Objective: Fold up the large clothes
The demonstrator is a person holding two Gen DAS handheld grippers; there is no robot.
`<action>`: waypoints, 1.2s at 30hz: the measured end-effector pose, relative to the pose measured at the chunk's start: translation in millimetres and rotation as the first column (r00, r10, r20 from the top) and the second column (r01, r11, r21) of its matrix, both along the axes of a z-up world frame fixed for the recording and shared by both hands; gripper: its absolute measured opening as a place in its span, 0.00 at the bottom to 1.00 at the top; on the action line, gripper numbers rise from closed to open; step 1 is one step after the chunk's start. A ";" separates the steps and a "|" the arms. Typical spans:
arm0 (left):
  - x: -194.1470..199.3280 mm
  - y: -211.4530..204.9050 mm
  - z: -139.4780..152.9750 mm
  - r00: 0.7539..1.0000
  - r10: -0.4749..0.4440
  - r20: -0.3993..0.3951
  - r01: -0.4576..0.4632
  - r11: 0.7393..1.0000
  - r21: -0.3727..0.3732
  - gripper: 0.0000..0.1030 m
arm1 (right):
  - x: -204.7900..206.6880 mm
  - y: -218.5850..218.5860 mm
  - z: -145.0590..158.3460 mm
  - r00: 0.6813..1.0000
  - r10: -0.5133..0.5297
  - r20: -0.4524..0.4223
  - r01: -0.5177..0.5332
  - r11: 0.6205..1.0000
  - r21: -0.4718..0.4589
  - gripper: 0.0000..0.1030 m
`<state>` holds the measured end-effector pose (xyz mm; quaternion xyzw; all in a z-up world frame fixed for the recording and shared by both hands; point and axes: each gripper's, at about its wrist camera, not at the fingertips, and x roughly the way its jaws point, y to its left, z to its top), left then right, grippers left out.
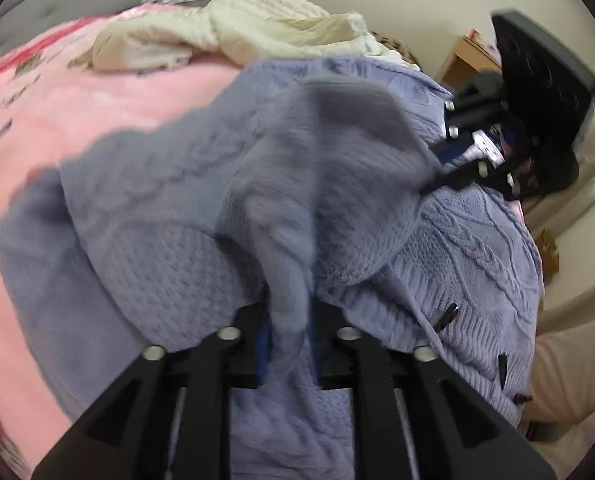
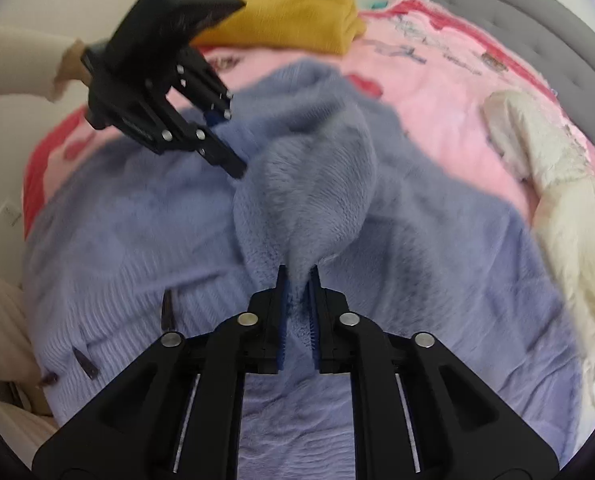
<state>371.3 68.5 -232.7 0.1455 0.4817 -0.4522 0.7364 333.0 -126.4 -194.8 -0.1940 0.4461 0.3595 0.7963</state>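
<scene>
2 wrist fisheyes, close above bed (image 1: 77, 92), angled steeply down, facing each other, sharing lavender cardigan (image 2: 437, 248)

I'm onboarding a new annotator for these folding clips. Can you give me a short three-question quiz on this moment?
1. True or false: the right gripper hangs with nothing between its fingers.
2. Which garment lies at the far edge of the bed in the right wrist view? A) a green towel B) a mustard-yellow garment C) black trousers
3. What covers the bed under the lavender knit cardigan?

Key:
1. False: it pinches a fold of the cardigan, and the left gripper also has cardigan fabric between its fingers.
2. B
3. A pink blanket, with a cream quilt bunched at its side.
</scene>
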 end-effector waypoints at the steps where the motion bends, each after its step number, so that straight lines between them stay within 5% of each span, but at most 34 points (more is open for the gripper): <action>1: -0.8 1.3 -1.3 1.000 0.015 -0.003 -0.015 1.000 -0.011 0.29 | -1.4 0.1 -5.3 1.000 -0.023 0.001 0.023 1.000 -0.007 0.14; 2: -2.3 2.5 -2.4 0.999 0.037 0.003 -0.037 0.999 -0.025 0.32 | -2.3 -1.6 -6.5 0.999 -0.051 0.002 0.051 0.999 0.005 0.19; 4: -3.0 3.5 0.9 0.997 0.081 0.004 -0.081 0.996 -0.042 0.42 | -4.2 -6.4 -1.0 0.994 -0.114 0.000 0.114 0.993 0.033 0.45; 8: -12.0 8.4 15.4 0.992 0.105 0.066 -0.101 0.993 -0.057 0.56 | -15.2 -10.3 34.6 0.988 -0.122 0.093 0.115 0.991 0.075 0.56; 12: -18.6 10.1 21.1 0.994 0.082 0.072 -0.079 0.996 -0.042 0.56 | -9.7 9.3 57.6 0.978 0.070 0.194 -0.068 0.998 -0.015 0.61; 15: -24.3 10.7 16.3 0.995 0.073 0.073 -0.073 0.997 -0.010 0.56 | 10.5 31.3 55.0 0.962 0.207 0.178 -0.192 0.977 -0.098 0.59; 17: -27.0 13.1 11.9 0.995 0.083 0.062 -0.082 0.997 -0.014 0.56 | 26.1 47.1 46.5 0.951 0.277 0.138 -0.255 0.954 -0.159 0.48; 19: -27.3 17.1 8.3 0.993 0.106 0.049 -0.105 0.994 -0.027 0.57 | 35.5 57.7 37.1 0.949 0.308 0.059 -0.292 0.936 -0.198 0.23; 21: -25.4 21.1 4.0 0.990 0.134 0.030 -0.133 0.990 -0.049 0.58 | 36.5 64.1 31.6 0.938 0.346 0.033 -0.329 0.913 -0.241 0.13; 24: -19.4 19.3 -2.4 0.989 0.147 0.011 -0.146 0.988 -0.046 0.58 | 36.8 70.4 38.0 0.932 0.362 0.033 -0.342 0.904 -0.255 0.11; 27: -9.8 14.1 0.3 0.989 0.147 0.007 -0.147 0.988 -0.039 0.58 | 43.5 72.5 64.4 0.938 0.329 0.110 -0.291 0.919 -0.267 0.11; 29: -0.8 14.8 10.7 0.985 0.171 0.031 -0.169 0.984 -0.056 0.58 | 48.4 76.1 88.6 0.920 0.313 0.235 -0.231 0.919 -0.320 0.11; 32: 9.0 23.9 26.8 0.974 0.222 0.051 -0.216 0.970 -0.111 0.62 | 30.6 75.3 112.6 0.862 0.302 0.408 -0.158 0.924 -0.349 0.10; 33: 11.0 29.4 29.2 0.971 0.236 0.050 -0.228 0.966 -0.126 0.63 | 10.9 74.7 111.5 0.817 0.328 0.474 -0.143 0.912 -0.384 0.10; 36: 9.9 40.7 23.7 0.972 0.234 -0.003 -0.233 0.965 -0.121 0.64 | -40.7 73.6 83.3 0.760 0.420 0.496 -0.180 0.870 -0.460 0.10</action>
